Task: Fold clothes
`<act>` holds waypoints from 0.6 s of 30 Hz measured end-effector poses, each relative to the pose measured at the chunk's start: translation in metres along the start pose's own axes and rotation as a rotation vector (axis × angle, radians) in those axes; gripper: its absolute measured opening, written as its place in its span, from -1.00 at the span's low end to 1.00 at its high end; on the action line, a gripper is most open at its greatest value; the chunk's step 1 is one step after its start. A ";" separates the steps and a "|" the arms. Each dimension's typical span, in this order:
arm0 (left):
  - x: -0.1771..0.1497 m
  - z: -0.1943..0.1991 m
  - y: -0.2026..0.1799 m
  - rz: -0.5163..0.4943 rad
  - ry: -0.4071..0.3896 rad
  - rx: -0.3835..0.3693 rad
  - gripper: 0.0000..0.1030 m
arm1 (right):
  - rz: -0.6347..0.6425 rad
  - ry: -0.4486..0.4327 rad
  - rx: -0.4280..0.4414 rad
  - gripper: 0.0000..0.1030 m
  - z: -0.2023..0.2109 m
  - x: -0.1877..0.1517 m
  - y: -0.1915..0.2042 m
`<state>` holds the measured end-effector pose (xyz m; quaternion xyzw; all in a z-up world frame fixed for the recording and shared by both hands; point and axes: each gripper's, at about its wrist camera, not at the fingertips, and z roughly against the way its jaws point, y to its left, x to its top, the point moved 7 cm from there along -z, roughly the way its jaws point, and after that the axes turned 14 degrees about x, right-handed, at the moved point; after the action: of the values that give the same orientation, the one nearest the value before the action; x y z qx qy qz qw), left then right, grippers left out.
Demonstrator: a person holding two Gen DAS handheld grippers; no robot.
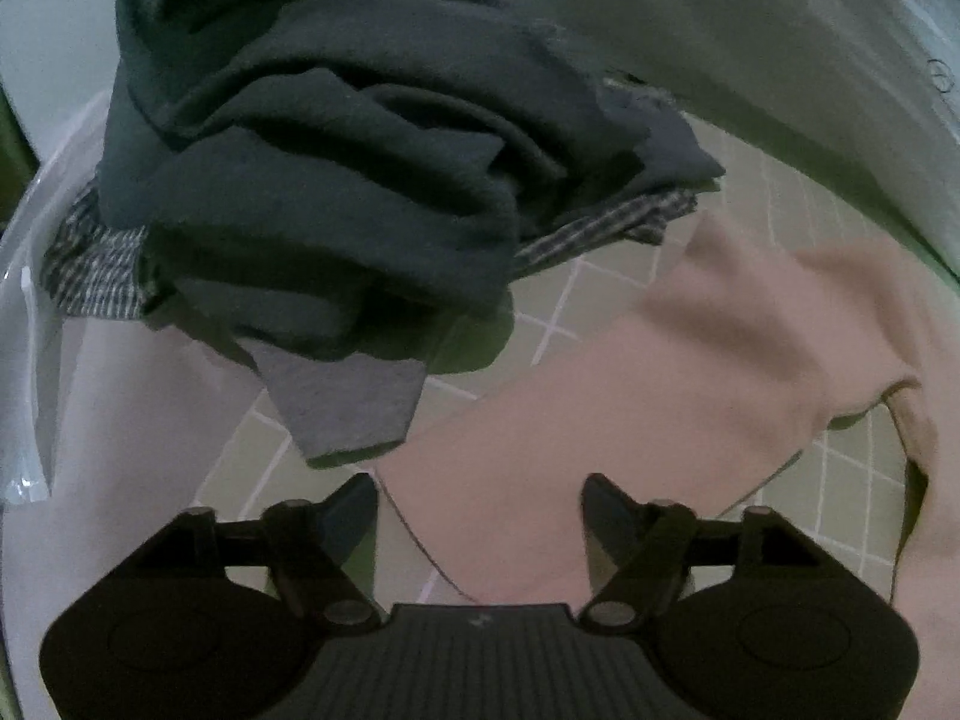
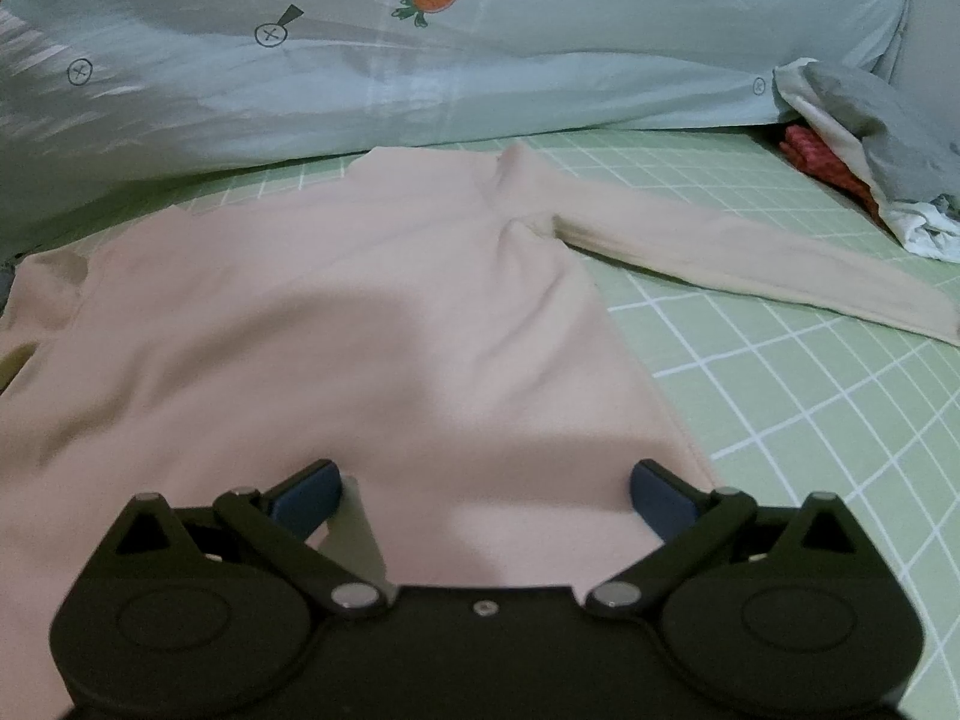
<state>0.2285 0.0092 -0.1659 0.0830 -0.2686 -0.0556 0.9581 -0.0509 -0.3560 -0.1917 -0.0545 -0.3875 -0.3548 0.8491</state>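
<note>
Pink top (image 2: 336, 324), hem behind right gripper (image 2: 483, 495)

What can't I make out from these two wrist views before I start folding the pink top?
- Pink top: its hem, right wrist view, hidden behind the right gripper.
- Its left sleeve: cut off at the frame's left edge there; in the left wrist view, blurred beyond the left gripper.
- Dark clothes pile: separate garments can't be told apart; blurred, overlapping.
- Red item: mostly covered by grey cloth.

We hold our black two-finger left tool (image 1: 480, 510) with its fingers spread wide; our black, blue-padded right tool (image 2: 485, 495) gapes likewise, gripping nothing.
</note>
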 end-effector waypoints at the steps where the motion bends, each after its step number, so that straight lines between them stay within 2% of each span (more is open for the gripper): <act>1: 0.000 0.002 0.000 -0.003 -0.014 -0.011 -0.14 | 0.000 0.000 0.000 1.00 0.000 0.000 0.000; 2: 0.000 0.005 0.000 -0.006 -0.027 -0.022 -0.63 | 0.000 -0.001 0.000 1.00 0.000 0.000 0.000; 3: 0.000 0.006 0.001 -0.008 -0.036 -0.024 -0.83 | 0.000 -0.002 0.000 1.00 0.001 0.000 0.000; 4: -0.001 0.007 0.004 -0.008 -0.038 -0.015 -0.88 | 0.000 -0.003 0.000 1.00 0.001 0.000 0.000; 8: -0.003 0.008 0.018 0.006 -0.043 0.032 -0.90 | 0.001 -0.005 -0.001 1.00 0.000 -0.001 -0.001; 14: -0.014 -0.006 0.082 0.144 0.000 0.144 -0.90 | 0.001 -0.006 0.000 1.00 0.000 -0.001 -0.001; 18: -0.021 -0.005 0.086 0.134 0.003 0.160 -0.89 | -0.003 -0.007 -0.005 1.00 -0.001 -0.001 0.000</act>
<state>0.2190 0.0975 -0.1643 0.1412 -0.2758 0.0304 0.9503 -0.0504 -0.3558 -0.1928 -0.0571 -0.3896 -0.3568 0.8472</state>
